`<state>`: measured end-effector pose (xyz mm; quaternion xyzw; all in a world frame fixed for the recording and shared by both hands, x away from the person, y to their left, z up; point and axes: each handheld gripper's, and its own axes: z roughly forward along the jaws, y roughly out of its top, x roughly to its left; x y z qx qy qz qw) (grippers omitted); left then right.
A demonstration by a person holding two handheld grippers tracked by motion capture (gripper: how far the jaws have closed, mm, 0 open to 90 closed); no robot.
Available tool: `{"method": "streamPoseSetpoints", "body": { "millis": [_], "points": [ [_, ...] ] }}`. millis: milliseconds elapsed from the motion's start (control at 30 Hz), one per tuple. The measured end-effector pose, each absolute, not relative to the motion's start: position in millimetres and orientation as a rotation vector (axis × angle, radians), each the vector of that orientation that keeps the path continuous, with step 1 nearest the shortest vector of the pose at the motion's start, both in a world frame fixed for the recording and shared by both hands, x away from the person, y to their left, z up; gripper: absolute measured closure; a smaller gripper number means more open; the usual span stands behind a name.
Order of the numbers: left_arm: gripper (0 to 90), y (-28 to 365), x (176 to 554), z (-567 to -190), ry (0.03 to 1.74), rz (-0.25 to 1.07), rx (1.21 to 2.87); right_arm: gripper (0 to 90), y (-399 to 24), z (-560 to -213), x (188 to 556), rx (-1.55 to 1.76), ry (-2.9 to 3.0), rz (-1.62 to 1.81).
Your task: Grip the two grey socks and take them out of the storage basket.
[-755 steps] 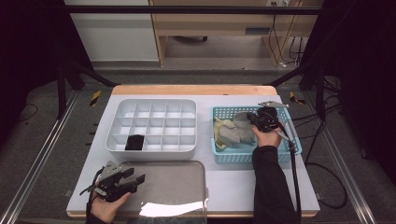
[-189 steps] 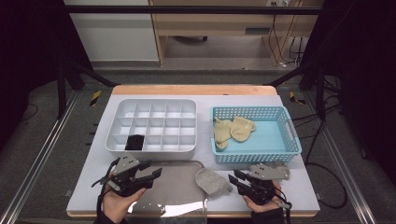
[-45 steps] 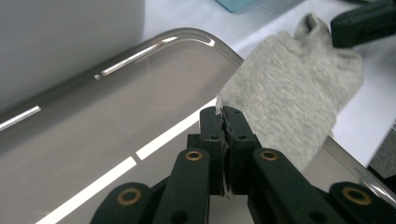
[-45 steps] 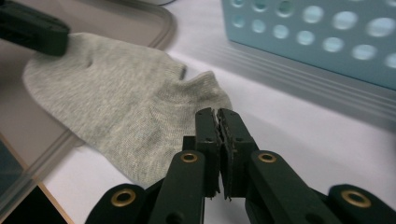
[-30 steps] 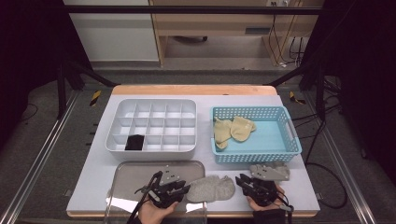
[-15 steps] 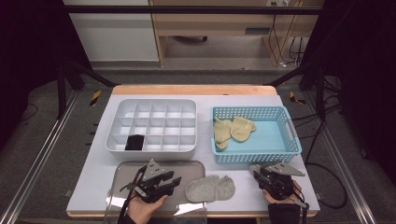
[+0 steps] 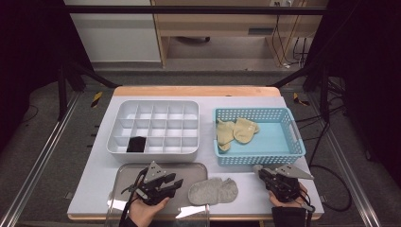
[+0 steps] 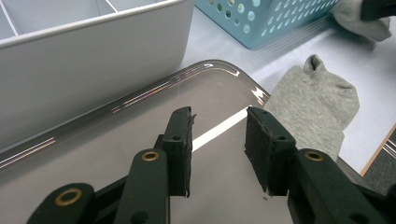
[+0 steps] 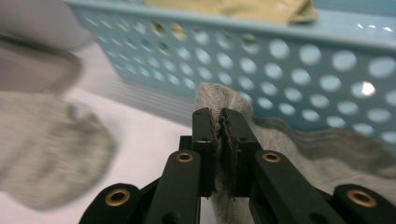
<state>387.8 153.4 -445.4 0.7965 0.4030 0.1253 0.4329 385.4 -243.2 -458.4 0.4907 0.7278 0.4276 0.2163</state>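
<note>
We have the right gripper clenched on 1 grey sock to lift it, the left gripper released, empty above the clear tray.

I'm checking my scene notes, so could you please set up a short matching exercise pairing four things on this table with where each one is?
Things:
1. yellow socks
2. black item
3. flat grey sock
4. second grey sock

Places:
A. between the right gripper's jaws
B. in the blue basket
C. on the table beside the clear tray
D. in a compartment of the white organiser

Pairs: 1-B, 2-D, 3-C, 4-A
</note>
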Motion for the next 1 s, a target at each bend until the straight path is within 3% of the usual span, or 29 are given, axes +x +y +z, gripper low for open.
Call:
{"method": "streamPoseSetpoints", "body": {
  "millis": [200,500,733,1000],
  "points": [
    [60.6,154.5,387.3,-444.1,0.999,0.308,1.984,83.9,-230.1,-444.9,379.5,1.267,2.087,1.345],
    [60.7,154.3,387.7,-444.7,0.996,0.304,1.99,83.0,-237.9,-466.8,390.8,1.386,2.16,1.323],
    [60.7,154.8,387.4,-444.2,0.997,0.304,1.985,75.6,-225.0,-467.7,390.1,1.319,2.202,1.304],
    [60.7,154.9,387.8,-444.3,0.994,0.303,1.987,73.0,-252.9,-455.3,386.4,1.395,1.963,1.172]
  ]
}}
